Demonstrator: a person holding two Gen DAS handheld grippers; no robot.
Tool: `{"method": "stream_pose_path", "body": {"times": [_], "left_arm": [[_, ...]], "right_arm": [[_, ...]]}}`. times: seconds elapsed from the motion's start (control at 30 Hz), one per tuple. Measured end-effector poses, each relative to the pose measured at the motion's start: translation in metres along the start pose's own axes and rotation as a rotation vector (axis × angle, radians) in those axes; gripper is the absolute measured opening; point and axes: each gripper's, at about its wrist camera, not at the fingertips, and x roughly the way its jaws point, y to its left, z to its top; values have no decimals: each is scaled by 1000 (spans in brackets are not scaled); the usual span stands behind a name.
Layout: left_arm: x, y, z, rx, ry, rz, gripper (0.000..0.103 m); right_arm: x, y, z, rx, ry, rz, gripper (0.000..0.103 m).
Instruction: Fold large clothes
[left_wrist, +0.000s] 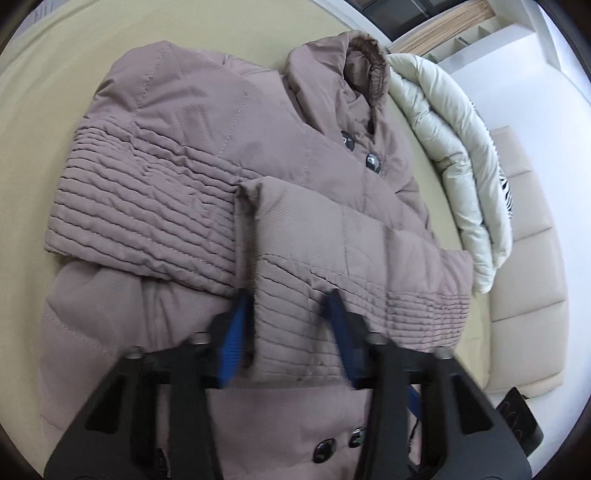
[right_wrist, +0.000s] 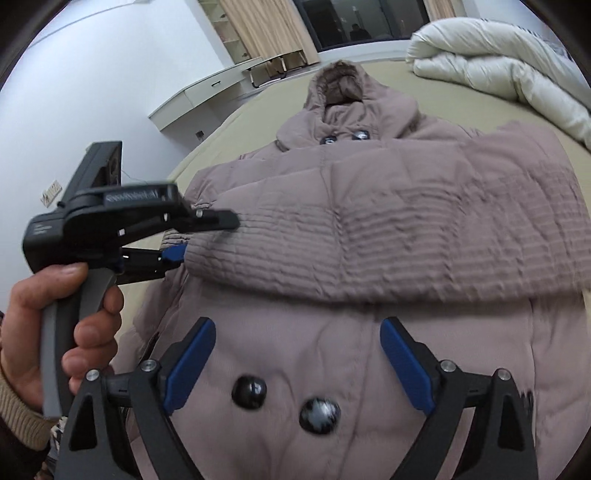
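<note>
Padded coat (left_wrist: 207, 192), laid front-up on the bed (left_wrist: 33, 122), its hood (left_wrist: 364, 62) toward the far edge beside the rolled cream duvet (left_wrist: 454, 147). The coat is mauve-grey, quilted in broad panels, with dense horizontal stitching on the sleeves and dark round buttons (right_wrist: 249, 391) in pairs down the front. Both sleeves lie crossed over the chest.

Handling, as judged: the fill looks soft and springy, so a fold will likely puff back unless pressed flat; the shell appears smooth and may slip between the pads. Bulk rather than weight seems the difficulty. Best holds are probably the stitched sleeve bands and the hem or side seams, where the cloth is thinner and firmer than the puffed panels.

Left gripper (left_wrist: 291, 325): the blue-padded jaws pinch the ribbed cuff of the sleeve (left_wrist: 332, 258) that lies across the chest; the right wrist view shows it entering from the side of the coat, held in the person's hand (right_wrist: 66, 332).

Right gripper (right_wrist: 297, 362): jaws spread wide and holding nothing, poised over the lower front near the buttons.
</note>
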Motion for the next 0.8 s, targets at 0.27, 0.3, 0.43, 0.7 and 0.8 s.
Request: {"method": "stream_pose_path", "body": {"times": [0.27,0.3,0.43,0.7,0.8], "left_arm": [[-50,-22,0,121,-117,18,17],[-61,-24,5,135,-151,23,17],[-96,-13,37,136,-256,62,17],[-63,42,78,112,-208,229,17],[-48,63,72,87,-199,234,18]], "right_arm": [[-51,-48,-3,155,-115,26,91],[-61,-57,2,178,-147,24,91],[-86,-90,28,241,-248,-36,88],[-90,-137,90,357,-327,-138,67],[-69,-129,113,282,-297,-162,61]]}}
